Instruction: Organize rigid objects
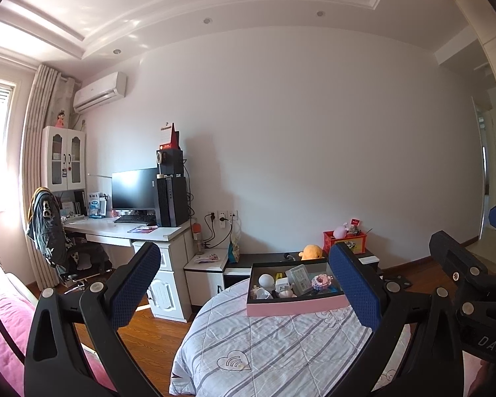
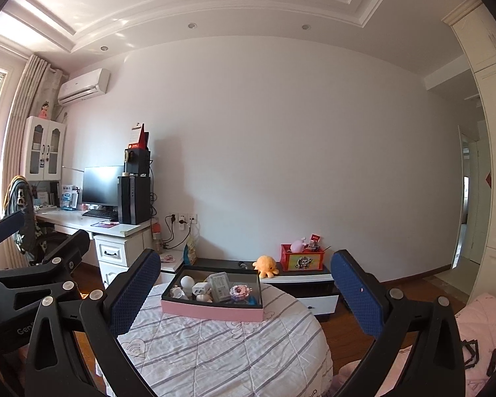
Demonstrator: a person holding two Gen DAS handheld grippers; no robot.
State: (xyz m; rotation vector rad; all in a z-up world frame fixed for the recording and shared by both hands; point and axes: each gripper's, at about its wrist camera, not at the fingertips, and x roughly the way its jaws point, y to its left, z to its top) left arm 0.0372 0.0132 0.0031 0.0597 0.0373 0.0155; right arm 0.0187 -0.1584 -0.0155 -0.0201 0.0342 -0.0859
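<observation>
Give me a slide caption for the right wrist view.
Open right gripper hovers before a pink box of small items on a quilted table.

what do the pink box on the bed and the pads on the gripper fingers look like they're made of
Pink box: probably rigid cardboard; flat matte pink walls, crisp edges, dark lining. Finger pads: likely blue rubber or foam; a fine dimpled grid texture shows, mounted on smooth black, plastic-looking arms.
</observation>
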